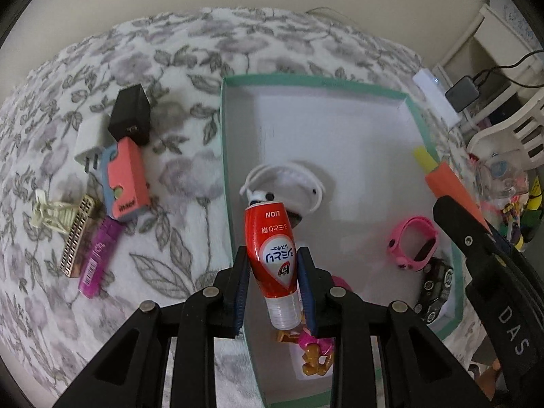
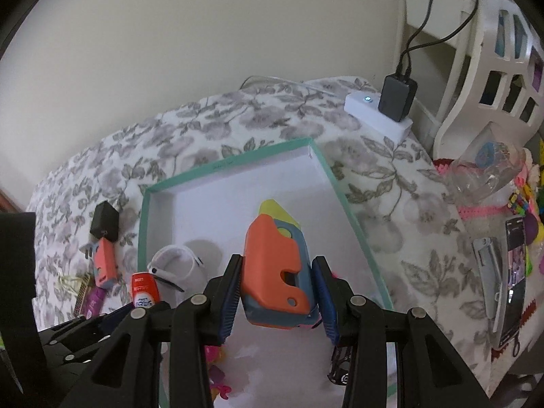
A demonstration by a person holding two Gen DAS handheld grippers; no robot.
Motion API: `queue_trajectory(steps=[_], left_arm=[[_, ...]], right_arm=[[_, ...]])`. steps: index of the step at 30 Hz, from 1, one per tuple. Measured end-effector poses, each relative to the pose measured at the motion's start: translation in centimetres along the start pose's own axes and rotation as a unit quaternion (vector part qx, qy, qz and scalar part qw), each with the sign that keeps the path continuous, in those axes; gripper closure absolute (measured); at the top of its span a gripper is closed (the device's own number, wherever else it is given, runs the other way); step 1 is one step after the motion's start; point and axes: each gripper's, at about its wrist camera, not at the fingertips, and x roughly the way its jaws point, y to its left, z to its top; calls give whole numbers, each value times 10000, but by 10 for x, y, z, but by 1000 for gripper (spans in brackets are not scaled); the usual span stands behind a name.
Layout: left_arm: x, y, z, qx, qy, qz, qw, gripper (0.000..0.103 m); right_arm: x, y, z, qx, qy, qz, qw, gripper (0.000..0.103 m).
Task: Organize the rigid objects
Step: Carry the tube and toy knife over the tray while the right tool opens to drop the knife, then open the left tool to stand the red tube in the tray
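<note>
My left gripper (image 1: 273,258) is shut on a red LION tube (image 1: 272,255) and holds it above the near left side of a white box with a teal rim (image 1: 222,142). My right gripper (image 2: 277,273) is shut on an orange and blue toy with a yellow tip (image 2: 277,272) and holds it over the same box (image 2: 144,210). In the box lie a white wristband (image 1: 289,176), a pink watch (image 1: 413,243), a black toy car (image 1: 435,282) and a pink and gold figure (image 1: 312,353). The right gripper's toy shows at the right of the left wrist view (image 1: 448,183).
On the floral blanket left of the box lie a black charger (image 1: 131,115), a white plug (image 1: 88,142), a coral and blue toy (image 1: 125,180), a purple stick (image 1: 97,261), a gold comb (image 1: 76,234) and a pale hair clip (image 1: 51,212). A white device (image 2: 377,115) and clutter sit at the right.
</note>
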Motion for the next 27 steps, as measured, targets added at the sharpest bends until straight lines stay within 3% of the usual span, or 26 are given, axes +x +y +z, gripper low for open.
queue_trajectory(steps=[15, 27], left_arm=[[17, -9, -3, 158, 45, 46, 9999, 74], [14, -4, -2, 155, 90, 14, 9998, 74]], right_arm=[[26, 4, -14, -84, 526, -77, 9986, 61], [16, 8, -8, -156, 402, -120, 9990, 61]])
